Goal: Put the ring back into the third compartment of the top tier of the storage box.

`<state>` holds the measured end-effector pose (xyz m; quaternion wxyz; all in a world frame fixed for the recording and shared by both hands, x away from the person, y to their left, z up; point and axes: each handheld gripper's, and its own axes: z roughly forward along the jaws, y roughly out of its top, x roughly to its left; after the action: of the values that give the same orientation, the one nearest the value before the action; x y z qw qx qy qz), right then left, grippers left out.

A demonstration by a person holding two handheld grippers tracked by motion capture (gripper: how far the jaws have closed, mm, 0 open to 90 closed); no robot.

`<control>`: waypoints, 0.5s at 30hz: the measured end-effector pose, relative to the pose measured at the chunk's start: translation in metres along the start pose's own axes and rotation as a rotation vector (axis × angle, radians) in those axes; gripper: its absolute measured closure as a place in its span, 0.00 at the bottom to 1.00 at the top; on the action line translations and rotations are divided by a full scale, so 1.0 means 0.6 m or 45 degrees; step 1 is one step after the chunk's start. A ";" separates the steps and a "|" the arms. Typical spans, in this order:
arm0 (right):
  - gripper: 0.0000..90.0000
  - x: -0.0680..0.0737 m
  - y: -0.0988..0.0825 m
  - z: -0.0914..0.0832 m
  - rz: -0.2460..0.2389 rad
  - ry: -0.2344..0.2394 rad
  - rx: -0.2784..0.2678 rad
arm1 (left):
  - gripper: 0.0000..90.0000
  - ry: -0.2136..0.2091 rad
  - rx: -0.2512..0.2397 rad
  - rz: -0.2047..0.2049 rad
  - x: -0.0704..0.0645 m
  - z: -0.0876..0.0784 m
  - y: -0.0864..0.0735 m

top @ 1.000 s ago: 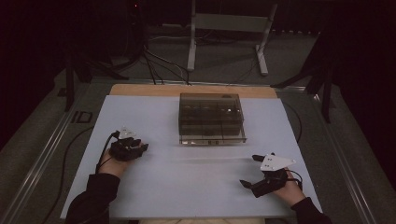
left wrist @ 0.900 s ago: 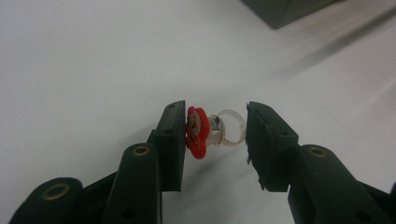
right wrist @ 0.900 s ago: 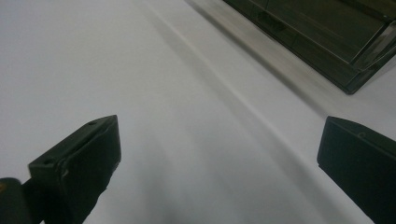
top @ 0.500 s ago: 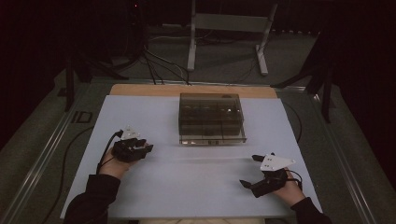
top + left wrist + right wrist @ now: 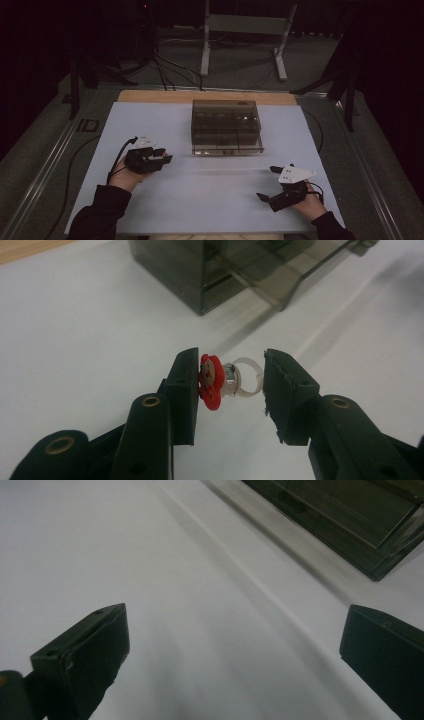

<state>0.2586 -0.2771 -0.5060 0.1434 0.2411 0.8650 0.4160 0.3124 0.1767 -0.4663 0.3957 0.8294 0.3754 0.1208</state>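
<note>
Nothing had moved: my left gripper [image 5: 230, 382] loosely bracketed a red-faced clear plastic ring [image 5: 225, 380], liable to drop; right gripper [image 5: 235, 660] gaped empty.

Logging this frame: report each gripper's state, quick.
Left gripper: jaws partly open around a small ring with a red charm; the charm touches one jaw, the other stands clear.
Right gripper: wide open, nothing between the jaws.

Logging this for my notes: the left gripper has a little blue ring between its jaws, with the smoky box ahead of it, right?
Not blue: in the left gripper view the ring between the left gripper jaws has a red charm on a clear band. The smoky box does stand ahead.
</note>
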 end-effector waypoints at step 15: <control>0.00 0.001 0.000 0.000 -0.004 0.008 0.002 | 0.66 -0.088 -0.017 0.076 -0.035 -0.004 0.030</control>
<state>0.2583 -0.2767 -0.5061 0.1411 0.2385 0.8662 0.4158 0.3064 0.1557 -0.4495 0.4102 0.8413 0.3356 0.1063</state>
